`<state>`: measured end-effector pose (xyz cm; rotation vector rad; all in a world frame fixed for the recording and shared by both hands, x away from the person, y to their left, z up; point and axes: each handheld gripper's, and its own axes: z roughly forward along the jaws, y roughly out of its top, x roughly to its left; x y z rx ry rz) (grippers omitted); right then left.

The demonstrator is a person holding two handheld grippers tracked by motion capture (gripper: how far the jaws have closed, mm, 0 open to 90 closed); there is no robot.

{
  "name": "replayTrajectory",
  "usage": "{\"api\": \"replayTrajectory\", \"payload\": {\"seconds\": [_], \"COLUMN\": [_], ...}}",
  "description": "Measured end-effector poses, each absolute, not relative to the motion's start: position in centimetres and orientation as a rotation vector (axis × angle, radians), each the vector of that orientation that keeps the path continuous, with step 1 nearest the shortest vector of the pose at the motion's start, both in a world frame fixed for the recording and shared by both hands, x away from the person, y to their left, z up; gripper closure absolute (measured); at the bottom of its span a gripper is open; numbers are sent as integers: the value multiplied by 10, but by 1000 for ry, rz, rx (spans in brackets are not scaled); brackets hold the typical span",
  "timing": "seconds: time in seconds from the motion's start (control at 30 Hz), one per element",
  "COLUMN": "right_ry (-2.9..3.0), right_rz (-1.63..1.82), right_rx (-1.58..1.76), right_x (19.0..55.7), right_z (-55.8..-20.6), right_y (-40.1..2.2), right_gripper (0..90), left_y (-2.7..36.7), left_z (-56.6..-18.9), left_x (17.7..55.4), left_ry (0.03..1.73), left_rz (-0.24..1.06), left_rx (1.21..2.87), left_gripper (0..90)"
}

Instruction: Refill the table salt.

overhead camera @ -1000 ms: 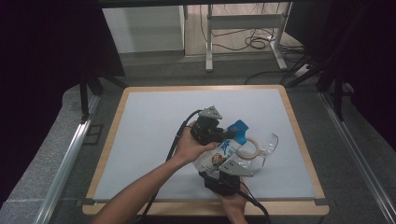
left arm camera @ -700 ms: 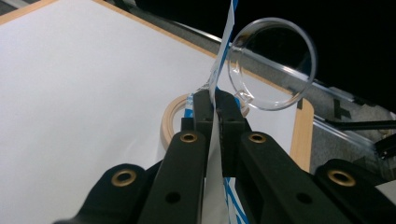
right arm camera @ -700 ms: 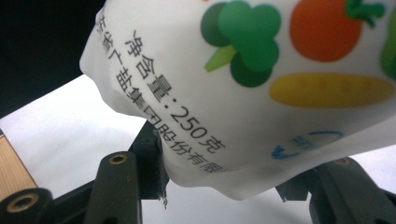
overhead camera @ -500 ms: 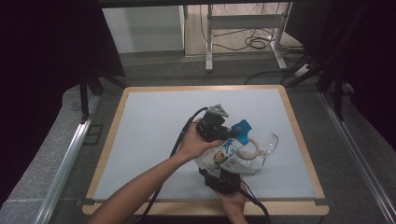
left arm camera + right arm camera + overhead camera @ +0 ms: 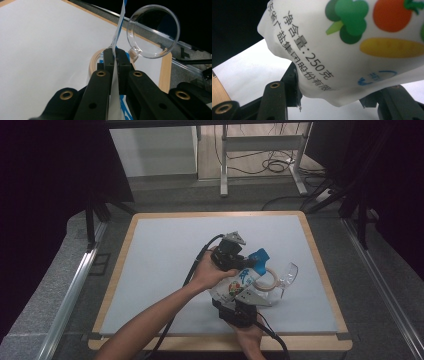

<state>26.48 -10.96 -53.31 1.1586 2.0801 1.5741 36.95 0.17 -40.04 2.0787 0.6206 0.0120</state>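
Note:
A white salt bag [image 5: 239, 282] with a blue top and printed vegetables [image 5: 372, 32] hangs between both grippers above the white mat. My left gripper [image 5: 246, 265] is shut on the thin top edge of the bag [image 5: 115, 53]. From the near side, my right gripper [image 5: 241, 299] is shut on the bag's bulging lower end [image 5: 329, 92]. A wooden ring [image 5: 268, 279] lies on the mat just right of the bag, and it sits right behind the left jaws [image 5: 94, 60]. A clear plastic scoop [image 5: 288, 274] rests beside the ring, its round bowl [image 5: 153, 31] facing the left gripper.
The white mat [image 5: 165, 255] lies in a wooden frame [image 5: 320, 265] whose right edge is close to the scoop. Black cables trail from both grippers toward the near edge. Metal rails [image 5: 75, 285] run along both sides of the table.
The left hand has shifted slightly to the right with the bag's top edge. The right gripper and the bag's lower end have stayed put.

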Motion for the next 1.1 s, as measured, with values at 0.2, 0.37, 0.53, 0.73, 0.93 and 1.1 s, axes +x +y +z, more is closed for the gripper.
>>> {"api": "replayTrajectory", "payload": {"seconds": [0.2, 0.37, 0.53, 0.73, 0.93, 1.1], "right_ry": [2072, 2067, 2058, 2054, 2039, 2034], "right_rz": [1579, 1584, 1603, 1625, 1639, 1654], "right_rx": [1168, 1168, 1158, 1170, 1181, 1192], "right_x": [265, 265, 264, 263, 264, 264], "right_z": [-532, -530, -526, -526, -524, -523], "right_y": [-109, -108, -105, -106, -108, -109], "right_gripper": [472, 472, 472, 472, 472, 472], "left_y": [1, -3, -6, -10, -17, -20], "left_z": [-401, -398, -396, -393, -390, -389], "left_x": [373, 376, 375, 373, 372, 374], "left_ry": [623, 618, 612, 595, 581, 579], "left_rz": [2, 26, 34, 53, 70, 74], "left_rx": [2082, 2110, 2133, 2170, 2189, 2202], "left_gripper": [900, 900, 900, 900, 900, 900]}}
